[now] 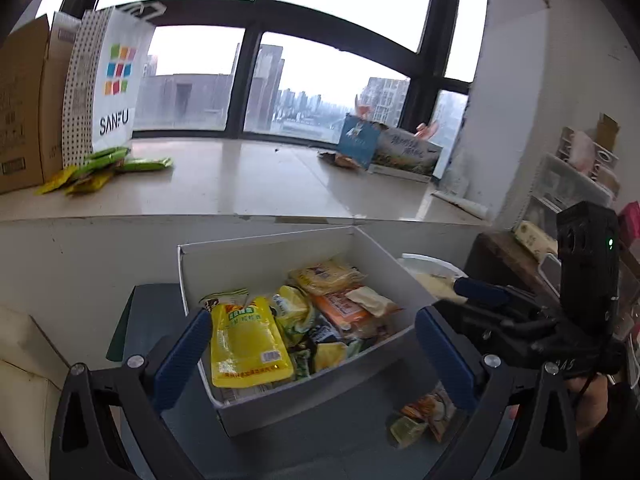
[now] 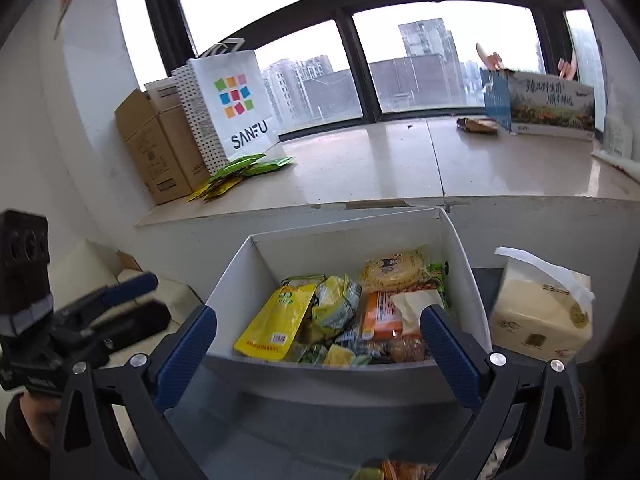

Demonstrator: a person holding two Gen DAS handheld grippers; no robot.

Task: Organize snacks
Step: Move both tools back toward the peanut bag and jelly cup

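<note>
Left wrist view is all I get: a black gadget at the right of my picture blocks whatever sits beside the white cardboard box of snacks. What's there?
Observer: A beige soft pack of tissues, with one white sheet sticking out of its top, stands just beside the white cardboard box.
Operator: Is that black gadget gripping anything?
Observer: No. It is the right gripper. Its blue-padded jaws stand wide open and empty, framing the box's near wall.
Operator: What about the pale yellow packet at the back of the box?
Observer: From the right wrist view it is a round yellow packet printed with a dark cartoon figure.
</note>
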